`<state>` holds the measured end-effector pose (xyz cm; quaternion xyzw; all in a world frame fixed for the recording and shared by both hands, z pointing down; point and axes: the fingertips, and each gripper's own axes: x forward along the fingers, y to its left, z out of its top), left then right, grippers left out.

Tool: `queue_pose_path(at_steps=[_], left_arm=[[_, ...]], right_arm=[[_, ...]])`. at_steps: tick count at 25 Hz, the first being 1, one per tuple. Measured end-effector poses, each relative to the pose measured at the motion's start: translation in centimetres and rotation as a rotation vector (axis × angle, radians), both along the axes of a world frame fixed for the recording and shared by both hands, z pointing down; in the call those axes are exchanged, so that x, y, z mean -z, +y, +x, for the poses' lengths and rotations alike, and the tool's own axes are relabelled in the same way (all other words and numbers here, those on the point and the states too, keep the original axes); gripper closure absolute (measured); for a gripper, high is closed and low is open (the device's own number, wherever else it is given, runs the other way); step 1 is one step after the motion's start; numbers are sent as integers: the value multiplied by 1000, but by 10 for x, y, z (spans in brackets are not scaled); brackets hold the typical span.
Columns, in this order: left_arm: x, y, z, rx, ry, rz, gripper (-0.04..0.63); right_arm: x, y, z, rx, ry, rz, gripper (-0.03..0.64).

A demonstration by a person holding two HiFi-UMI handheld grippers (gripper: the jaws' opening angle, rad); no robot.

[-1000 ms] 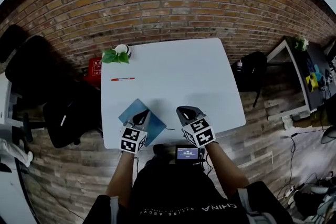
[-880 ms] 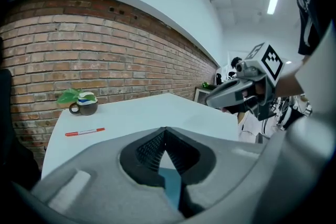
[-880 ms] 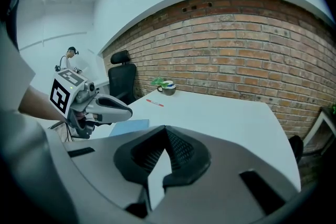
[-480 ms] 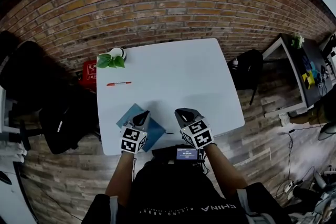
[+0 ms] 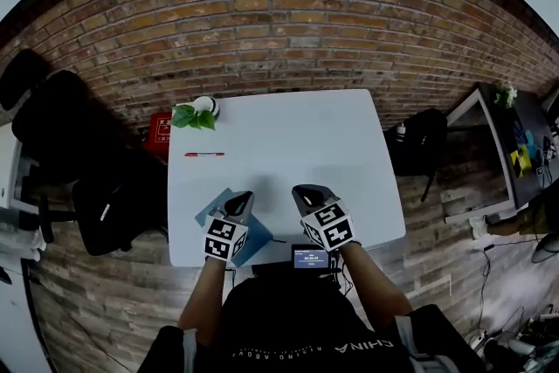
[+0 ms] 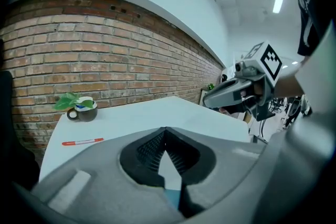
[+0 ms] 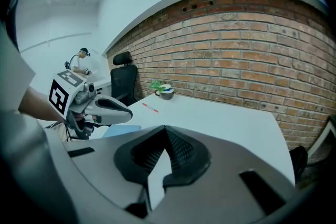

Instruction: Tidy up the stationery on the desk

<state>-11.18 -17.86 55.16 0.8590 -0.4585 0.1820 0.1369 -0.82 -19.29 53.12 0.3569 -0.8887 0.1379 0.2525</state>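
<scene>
On the white desk [image 5: 297, 135] a red pen [image 5: 203, 155] lies at the left. It also shows in the left gripper view as the pen [image 6: 82, 141] and in the right gripper view as the pen [image 7: 150, 108]. A blue notebook [image 5: 214, 210] lies at the front left corner, partly hidden under my left gripper [image 5: 238, 203]. That left gripper [image 6: 165, 134] is shut and empty above the notebook. My right gripper [image 5: 307, 192] hovers near the front edge, and this right gripper [image 7: 166, 131] is also shut and empty.
A cup with a green plant [image 5: 196, 112] stands at the desk's far left corner. A small screen device [image 5: 312, 256] sits just below the front edge. Black office chairs [image 5: 52, 118] stand left, a dark bag [image 5: 424, 122] right. A brick wall runs behind.
The head view has shifted a little. Both grippers keep their places by the front edge, and the left one now covers slightly more of the notebook.
</scene>
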Motion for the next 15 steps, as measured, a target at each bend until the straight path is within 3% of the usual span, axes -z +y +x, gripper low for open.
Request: queue_pose_path(at_steps=[15], left_arm=[[0,-3,-12,76,-22,-8,591]], right_arm=[[1,-18,-6,100,23,8,609]])
